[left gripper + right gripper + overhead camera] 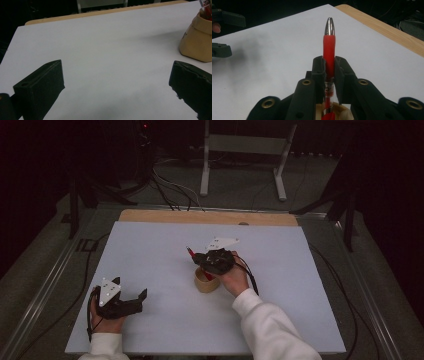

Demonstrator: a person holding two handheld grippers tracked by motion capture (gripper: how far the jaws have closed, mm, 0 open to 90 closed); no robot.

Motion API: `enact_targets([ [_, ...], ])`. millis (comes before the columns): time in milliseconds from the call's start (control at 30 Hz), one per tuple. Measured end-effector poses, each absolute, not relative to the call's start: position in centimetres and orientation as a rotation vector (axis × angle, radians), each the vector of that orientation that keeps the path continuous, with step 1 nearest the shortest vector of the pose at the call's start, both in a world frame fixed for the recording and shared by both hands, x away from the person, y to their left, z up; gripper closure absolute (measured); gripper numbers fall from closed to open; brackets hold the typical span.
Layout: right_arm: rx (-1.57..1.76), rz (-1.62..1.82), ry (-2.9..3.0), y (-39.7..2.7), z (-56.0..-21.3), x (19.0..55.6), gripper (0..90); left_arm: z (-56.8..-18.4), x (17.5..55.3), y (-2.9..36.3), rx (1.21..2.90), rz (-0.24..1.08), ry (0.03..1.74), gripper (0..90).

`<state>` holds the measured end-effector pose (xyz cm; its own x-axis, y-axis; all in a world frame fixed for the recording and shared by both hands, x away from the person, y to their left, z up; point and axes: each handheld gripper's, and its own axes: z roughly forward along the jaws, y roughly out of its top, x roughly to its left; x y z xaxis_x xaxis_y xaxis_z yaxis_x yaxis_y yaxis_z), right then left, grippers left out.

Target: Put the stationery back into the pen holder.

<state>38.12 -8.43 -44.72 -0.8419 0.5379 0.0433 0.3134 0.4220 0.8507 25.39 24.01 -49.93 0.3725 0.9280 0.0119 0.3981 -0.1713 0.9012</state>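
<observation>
The right gripper [329, 72] has its two black jaws squeezed tight on a red plastic pen with a shiny silver tip [329, 47], holding it just above the small round tan wooden cup [205, 281] near the middle of the white table top [150, 255]. The pen looks light, stiff and smooth, so it could slip; the soft red grip part is probably the best place to hold. The right gripper view shows the pinch up close, while the left gripper view shows the left gripper [116, 85] wide apart and holding nothing.

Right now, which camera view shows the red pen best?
The right gripper view: the red pen stands centred, clamped between the right gripper jaws, silver tip clear. The high view shows it small above the wooden cup. The left gripper view catches its end at the edge.
</observation>
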Motion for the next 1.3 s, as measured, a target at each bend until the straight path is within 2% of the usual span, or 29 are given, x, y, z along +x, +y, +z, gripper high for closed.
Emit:
enact_targets([
  [500,0.737,1.341,2.463,-8.4,-45.2,38.1,79.1,-49.9,25.4,24.0,1.748,0.751,1.175,0.3],
  [733,0.751,1.377,2.424,-9.0,-44.8,37.8,50.9,-49.9,25.4,24.0,1.749,0.751,1.175,0.3],
  [967,0.782,1.391,2.393,-9.4,-44.3,37.6,27.3,-49.9,25.4,24.0,1.749,0.751,1.176,0.3],
  [1133,0.817,1.367,2.374,-9.7,-44.0,37.5,15.3,-49.9,25.4,24.1,1.740,0.752,1.180,0.3],
  [1300,0.858,1.335,2.377,-10.3,-43.9,37.5,9.0,-49.9,25.3,24.2,1.737,0.753,1.181,0.3],
])
